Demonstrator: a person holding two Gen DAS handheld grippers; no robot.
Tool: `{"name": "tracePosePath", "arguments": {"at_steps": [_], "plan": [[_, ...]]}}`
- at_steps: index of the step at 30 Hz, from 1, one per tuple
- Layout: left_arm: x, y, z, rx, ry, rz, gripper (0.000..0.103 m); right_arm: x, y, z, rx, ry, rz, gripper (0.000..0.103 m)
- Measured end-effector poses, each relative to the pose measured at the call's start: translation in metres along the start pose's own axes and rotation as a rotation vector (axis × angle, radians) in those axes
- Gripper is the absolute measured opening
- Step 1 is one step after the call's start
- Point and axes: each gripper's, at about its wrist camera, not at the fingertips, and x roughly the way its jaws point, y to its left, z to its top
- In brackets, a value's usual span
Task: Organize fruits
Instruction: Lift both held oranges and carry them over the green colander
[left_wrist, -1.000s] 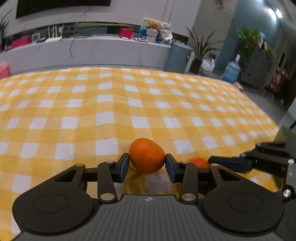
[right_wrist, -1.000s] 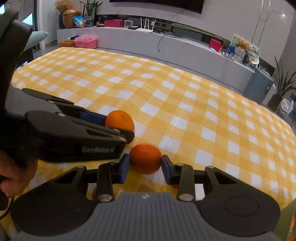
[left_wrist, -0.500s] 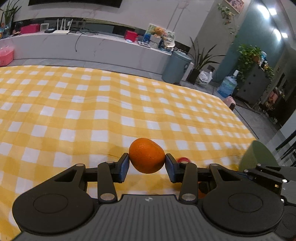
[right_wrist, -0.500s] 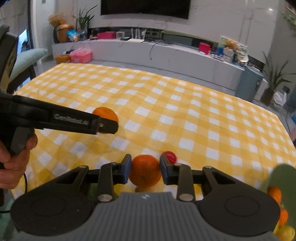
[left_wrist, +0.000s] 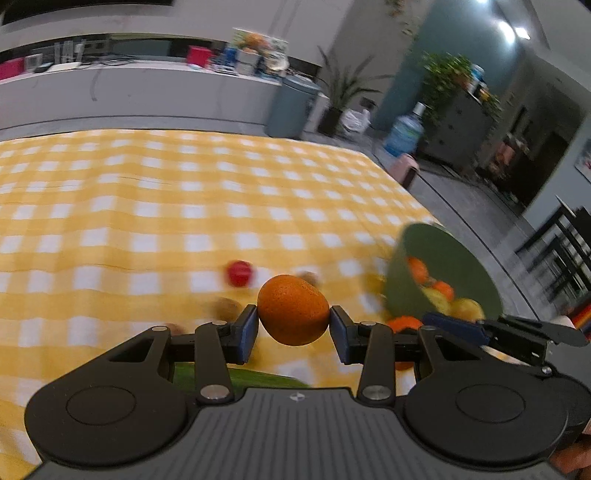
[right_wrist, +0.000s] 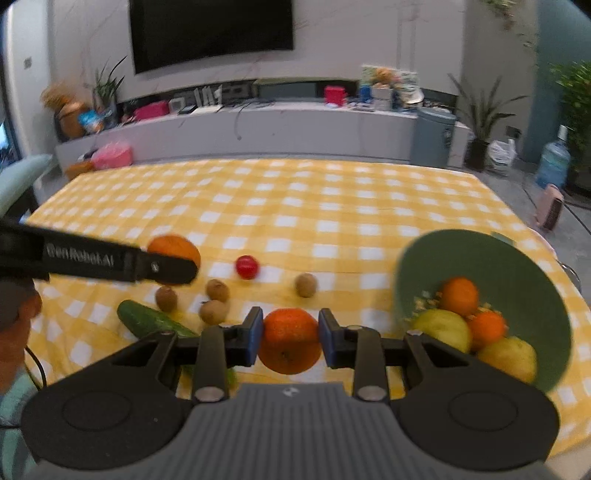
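Home living room. Large dark TV (right_wrist: 212, 31) on pale wall above long low grey media console (right_wrist: 258, 127), cluttered with router, red box (right_wrist: 335, 95), pink container, snack packs. Potted plants (right_wrist: 480, 110) on floor beside grey bin (right_wrist: 432, 136); more greenery on dark cabinet (left_wrist: 456, 122) at right. Water jug (right_wrist: 552, 166) on floor. Table (right_wrist: 332, 206) covered with yellow-white checked cloth, carrying loose fruit and green bowl (right_wrist: 517, 266). Dark dining chair (left_wrist: 565, 243) at right edge.
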Motion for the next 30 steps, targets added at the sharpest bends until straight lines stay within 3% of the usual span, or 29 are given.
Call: {"name": "tracePosePath", "arguments": {"at_steps": [5, 11, 20, 25, 30], "plan": [[0.019, -0.033, -0.002, 0.03, 0.041, -0.044, 0.047, -0.009, -0.028, -0.01, 0.043, 0.006, 0.003, 0.029], [0.035, -0.041, -0.013, 0.056, 0.104, -0.005, 0.047, 0.014, -0.04, -0.037, 0.102, 0.036, 0.032, 0.029], [0.031, -0.039, -0.018, 0.063, 0.127, 0.04, 0.047, 0.033, -0.041, -0.055, 0.117, 0.038, 0.05, 0.031], [0.033, -0.046, -0.021, 0.095, 0.133, 0.05, 0.047, 0.036, -0.047, -0.06, 0.152, 0.047, 0.052, 0.045], [0.032, -0.048, -0.025, 0.1, 0.142, 0.06, 0.047, 0.04, -0.049, -0.061, 0.159, 0.062, 0.043, 0.048]]}}
